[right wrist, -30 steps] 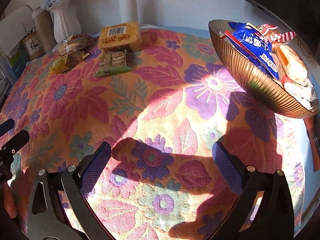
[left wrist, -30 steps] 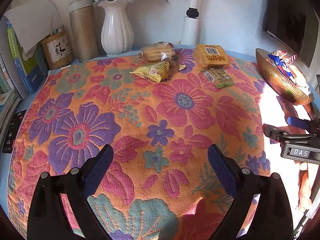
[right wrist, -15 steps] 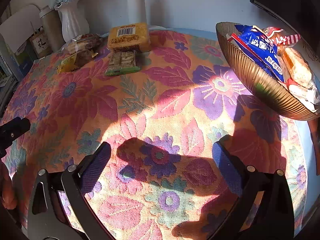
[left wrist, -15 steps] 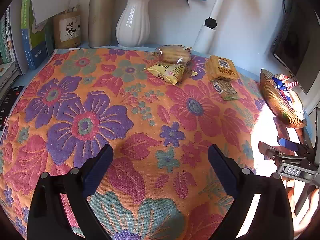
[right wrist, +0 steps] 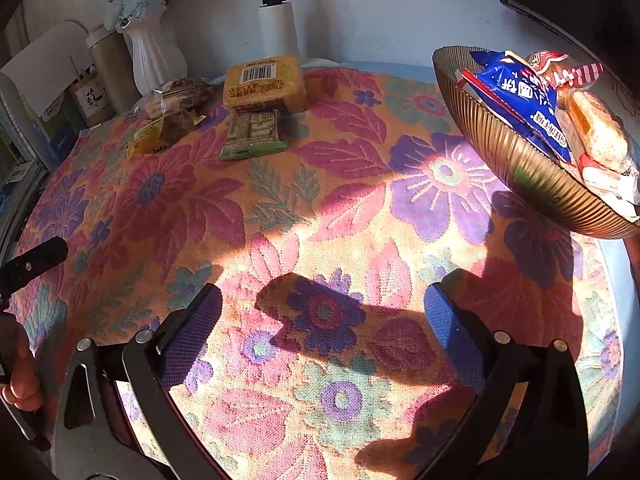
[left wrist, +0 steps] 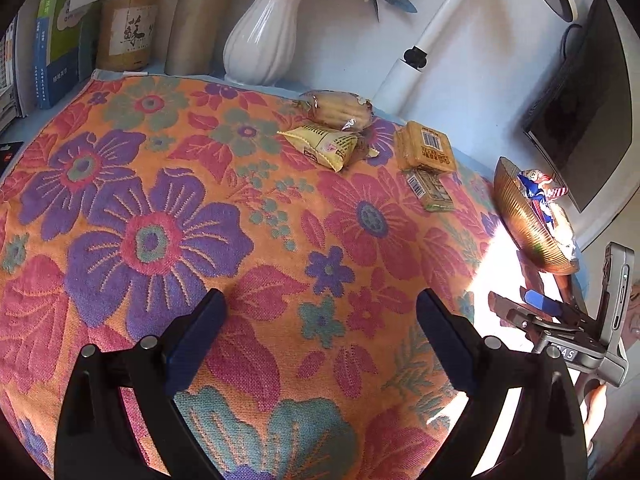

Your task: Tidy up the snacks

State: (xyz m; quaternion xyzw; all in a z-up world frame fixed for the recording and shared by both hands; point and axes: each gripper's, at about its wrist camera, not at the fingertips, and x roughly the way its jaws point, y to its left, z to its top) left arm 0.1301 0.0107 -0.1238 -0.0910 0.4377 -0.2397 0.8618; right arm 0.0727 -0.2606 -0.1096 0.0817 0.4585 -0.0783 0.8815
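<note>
Several snacks lie at the far side of the floral cloth: a clear-wrapped bun (left wrist: 338, 110), a yellow packet (left wrist: 320, 146) (right wrist: 150, 138), an orange biscuit pack (left wrist: 426, 148) (right wrist: 262, 82) and a green bar (left wrist: 430, 190) (right wrist: 252, 134). A ribbed gold bowl (right wrist: 516, 168) (left wrist: 520, 220) at the right holds a blue packet (right wrist: 520, 100) and other wrapped snacks. My left gripper (left wrist: 320, 328) is open and empty over the near cloth. My right gripper (right wrist: 322, 320) is open and empty, left of the bowl; it also shows in the left wrist view (left wrist: 536, 312).
A white vase (left wrist: 264, 36) with flowers, a tan tumbler (left wrist: 196, 16), a labelled jar (left wrist: 126, 32) and books (left wrist: 52, 40) stand at the back left. A white lamp post (right wrist: 276, 12) rises behind the snacks. A dark monitor (left wrist: 588, 100) is at the right.
My left gripper has swung left and turned, so the snacks and bowl have slid right in its view. My right gripper has edged slightly toward the snacks. Both stay open.
</note>
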